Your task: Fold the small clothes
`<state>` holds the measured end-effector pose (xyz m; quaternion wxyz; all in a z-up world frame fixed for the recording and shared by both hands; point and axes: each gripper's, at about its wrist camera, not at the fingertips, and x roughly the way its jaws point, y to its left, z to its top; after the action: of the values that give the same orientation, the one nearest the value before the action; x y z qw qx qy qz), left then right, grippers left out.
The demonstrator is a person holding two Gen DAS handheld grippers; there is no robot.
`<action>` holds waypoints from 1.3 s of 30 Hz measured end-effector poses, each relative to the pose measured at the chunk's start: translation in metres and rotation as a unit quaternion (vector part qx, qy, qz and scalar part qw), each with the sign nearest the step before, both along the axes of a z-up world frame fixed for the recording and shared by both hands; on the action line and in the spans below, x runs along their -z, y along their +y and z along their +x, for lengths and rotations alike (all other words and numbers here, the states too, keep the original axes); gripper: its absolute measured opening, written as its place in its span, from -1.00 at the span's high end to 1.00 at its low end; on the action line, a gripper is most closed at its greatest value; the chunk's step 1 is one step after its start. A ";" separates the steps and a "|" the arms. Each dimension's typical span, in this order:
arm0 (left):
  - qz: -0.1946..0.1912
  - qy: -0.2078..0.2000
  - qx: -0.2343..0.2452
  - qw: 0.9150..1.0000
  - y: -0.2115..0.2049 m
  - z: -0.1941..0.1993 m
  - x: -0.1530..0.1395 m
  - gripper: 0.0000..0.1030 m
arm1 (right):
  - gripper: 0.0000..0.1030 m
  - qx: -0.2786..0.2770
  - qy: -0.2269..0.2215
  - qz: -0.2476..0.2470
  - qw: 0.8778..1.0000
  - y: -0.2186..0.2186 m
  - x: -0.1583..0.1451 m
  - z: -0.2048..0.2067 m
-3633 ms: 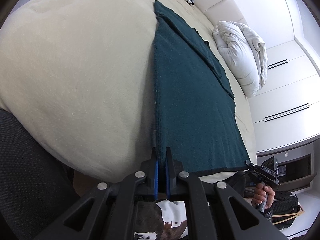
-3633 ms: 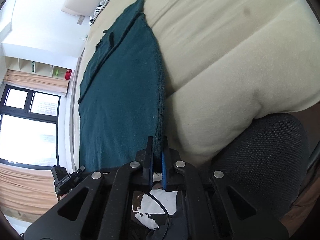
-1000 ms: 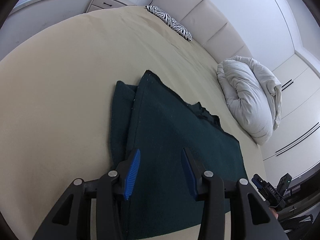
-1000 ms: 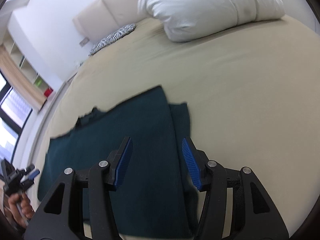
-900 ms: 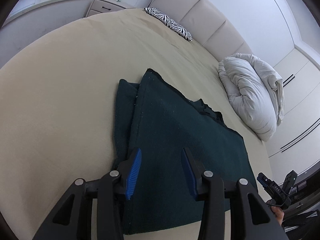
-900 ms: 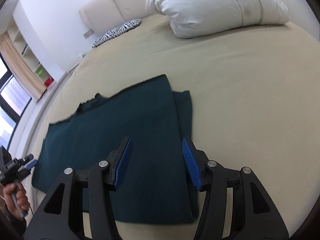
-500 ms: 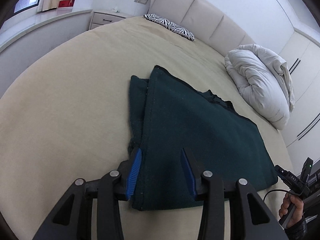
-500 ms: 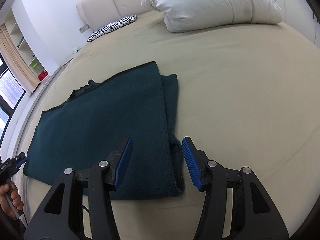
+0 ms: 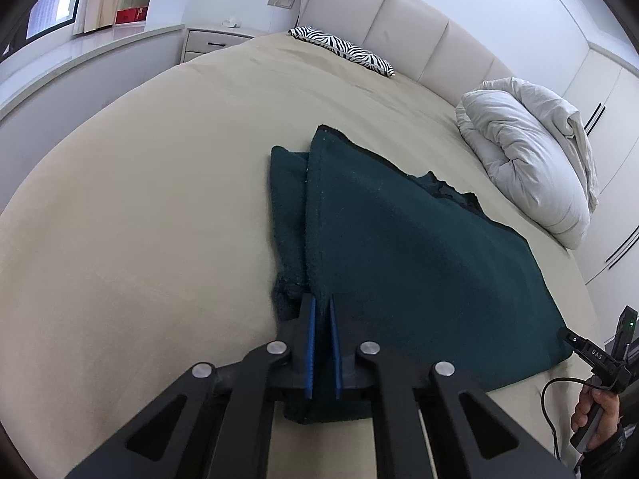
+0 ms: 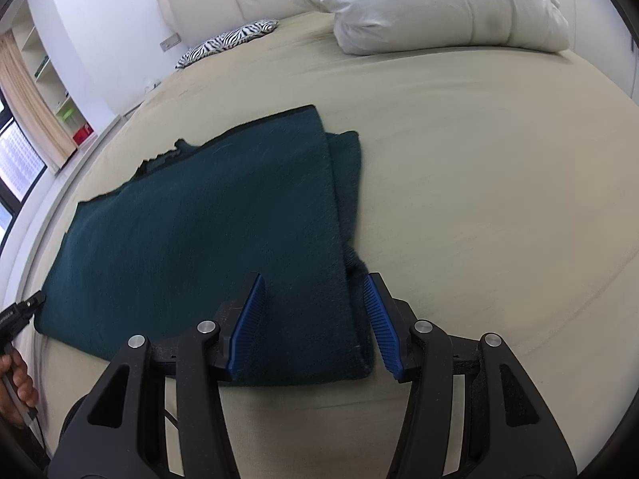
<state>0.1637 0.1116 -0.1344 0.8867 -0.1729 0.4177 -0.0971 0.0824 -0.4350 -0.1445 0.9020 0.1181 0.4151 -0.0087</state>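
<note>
We have the dark green garment [image 9: 419, 247] lying flat, folded once, on the beige bed [image 9: 159, 199], well short of the white duvet [image 9: 527, 159] at 2 o'clock. Our left gripper [image 9: 321, 315] is pinched on its near corner; our right gripper [image 10: 313, 311] is spread wide over the opposite near corner, gripping nothing. We judge a second fold is starting: next, the right must close on its corner. In the right view the long axis runs from 9 to 3 o'clock.

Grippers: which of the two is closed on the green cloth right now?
The left gripper: its blue pads are pinched together on the near corner of the green cloth. The right gripper has its jaws wide apart over the cloth's other near corner.
</note>
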 end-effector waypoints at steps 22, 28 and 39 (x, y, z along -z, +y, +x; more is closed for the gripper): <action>-0.022 0.010 -0.011 1.000 0.015 -0.016 0.008 0.87 | 0.91 0.007 0.008 -0.007 1.000 0.004 0.001 -0.015; -0.025 0.012 -0.010 1.000 0.018 -0.016 0.012 0.87 | 0.91 0.014 0.014 0.015 1.000 -0.001 0.003 -0.021; -0.024 0.017 -0.001 1.000 0.020 -0.015 0.016 0.86 | 0.91 0.026 0.014 0.032 0.999 0.000 0.004 -0.031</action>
<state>0.1482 0.1317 -0.1507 0.8752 -0.1964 0.4298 -0.1033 0.0510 -0.4352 -0.1487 0.8913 0.1571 0.4248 -0.0206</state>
